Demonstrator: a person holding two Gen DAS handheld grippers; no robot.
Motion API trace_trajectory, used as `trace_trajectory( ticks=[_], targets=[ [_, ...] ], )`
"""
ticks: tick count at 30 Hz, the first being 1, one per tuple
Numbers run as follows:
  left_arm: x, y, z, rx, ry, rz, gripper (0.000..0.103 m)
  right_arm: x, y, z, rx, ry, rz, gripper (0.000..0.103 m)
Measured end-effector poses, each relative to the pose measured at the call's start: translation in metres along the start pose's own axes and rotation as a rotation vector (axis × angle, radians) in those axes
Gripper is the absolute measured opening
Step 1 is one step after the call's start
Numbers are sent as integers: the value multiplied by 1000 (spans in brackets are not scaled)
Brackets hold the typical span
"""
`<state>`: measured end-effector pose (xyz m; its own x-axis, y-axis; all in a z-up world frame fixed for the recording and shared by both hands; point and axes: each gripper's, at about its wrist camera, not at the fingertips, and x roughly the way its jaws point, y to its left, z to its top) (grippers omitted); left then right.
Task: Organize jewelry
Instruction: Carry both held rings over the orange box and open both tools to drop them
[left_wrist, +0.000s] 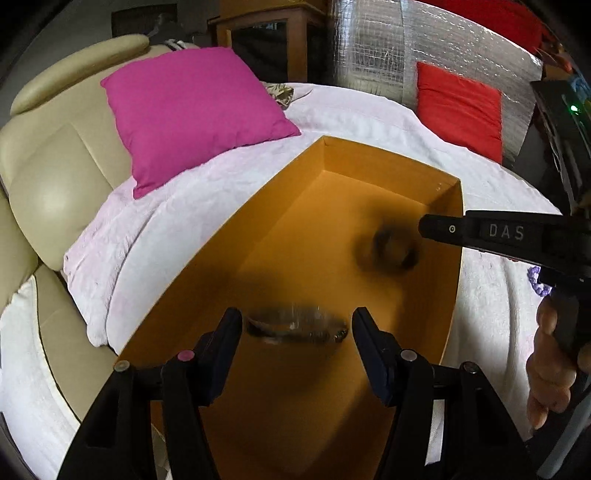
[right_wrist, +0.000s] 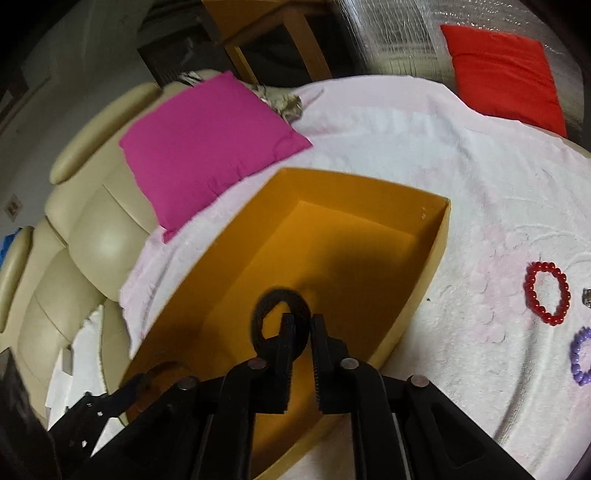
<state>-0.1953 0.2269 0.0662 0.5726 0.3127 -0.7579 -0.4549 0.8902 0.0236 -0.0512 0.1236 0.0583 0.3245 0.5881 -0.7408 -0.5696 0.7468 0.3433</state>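
An open orange box (left_wrist: 207, 266) (right_wrist: 436, 254) lies on a white-pink blanket. My left gripper (left_wrist: 295, 325) is open above the box, with a blurred clear-and-dark bracelet (left_wrist: 295, 326) between its fingers, seemingly falling. My right gripper (right_wrist: 303, 325) hangs over the box with its jaws slightly apart. A black ring bracelet (right_wrist: 282, 301) (left_wrist: 395, 251) is blurred just beyond its tips, loose in the air or on the box floor. A red bead bracelet (right_wrist: 548, 297) and a purple one (right_wrist: 580, 356) (left_wrist: 535, 280) lie on the blanket to the right.
A magenta pillow (left_wrist: 192, 110) (right_wrist: 210, 147) lies behind the box, a red pillow (left_wrist: 461, 110) (right_wrist: 506, 70) at the back right. A beige leather sofa (left_wrist: 48, 177) (right_wrist: 74, 258) borders the blanket on the left. A small dark item (right_wrist: 586, 297) lies by the red bracelet.
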Motion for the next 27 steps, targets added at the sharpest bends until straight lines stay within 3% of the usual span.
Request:
trace_trajectory(
  ticks=[4,8,16,27],
  targets=[
    [-2,-1,1,7,-16,6,65,-19,-15,5,46,-41,21,28],
    [-8,-9,1,17,-14,-12,65,-50,-36,1,57,-99,-11,28],
    [-30,-53,3,105,-57,-44,65,-105,-98,-26,122,-131,-88,28],
    [-53,-120,7,215,-94,-50,66,-138,-163,-57,227,-144,-116,28]
  ],
)
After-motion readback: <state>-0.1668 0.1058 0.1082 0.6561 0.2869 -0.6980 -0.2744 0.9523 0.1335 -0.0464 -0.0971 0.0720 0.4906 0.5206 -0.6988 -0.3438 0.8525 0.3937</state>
